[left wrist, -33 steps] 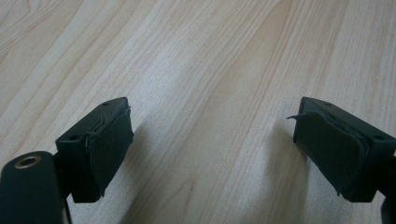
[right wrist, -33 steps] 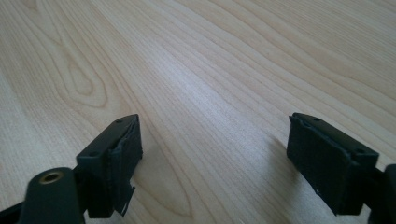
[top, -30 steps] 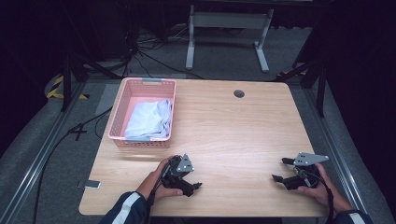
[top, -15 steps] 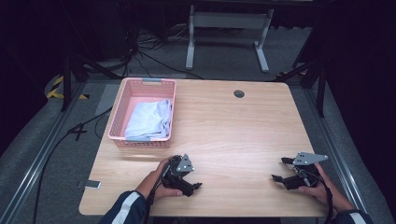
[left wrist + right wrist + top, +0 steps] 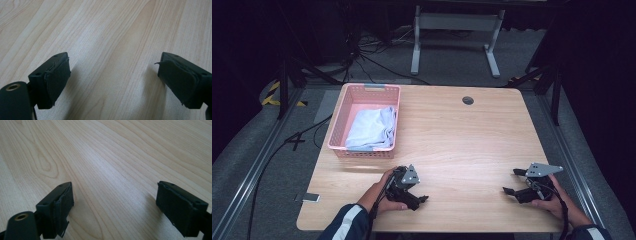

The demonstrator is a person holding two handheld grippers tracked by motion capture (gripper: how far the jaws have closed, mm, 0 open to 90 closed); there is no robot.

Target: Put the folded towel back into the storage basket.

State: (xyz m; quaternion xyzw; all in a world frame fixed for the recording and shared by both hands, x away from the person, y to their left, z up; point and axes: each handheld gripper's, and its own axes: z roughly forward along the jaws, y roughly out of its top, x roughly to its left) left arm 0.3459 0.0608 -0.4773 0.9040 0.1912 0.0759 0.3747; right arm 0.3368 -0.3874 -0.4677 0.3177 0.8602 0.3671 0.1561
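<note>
Near edge of the pale wood-grain bench (image 5: 462,150): left black two-jaw tool (image 5: 419,200) resting low on the boards, jaws spread wide with nothing between them, worn dark pads (image 5: 58,77) bare over plain wood. Right black two-jaw tool (image 5: 511,182) likewise down near the front edge, well right of the basket, jaws wide apart and empty, only grain between them.

Farther back and left: pink slotted plastic basket (image 5: 343,120), just beyond the left tool, near the bench's left edge. Inside it, crumpled pale blue-white cloth (image 5: 372,127), heaped toward the basket's near half, pink floor bare at the far end.

Likely light, limp and soft, not fragile; apt to sag and trail when lifted, perhaps snagging on the basket's slotted wall. Best taken by a raised fold or a loose edge on top of the heap, pinched deep for a sure grip.

Bench smooth, matte, mostly bare right of the basket; small dark round grommet (image 5: 468,100) far beyond. Past the bench, grey floor, black cables (image 5: 377,52), a grey metal stand (image 5: 457,30), dark surroundings.
</note>
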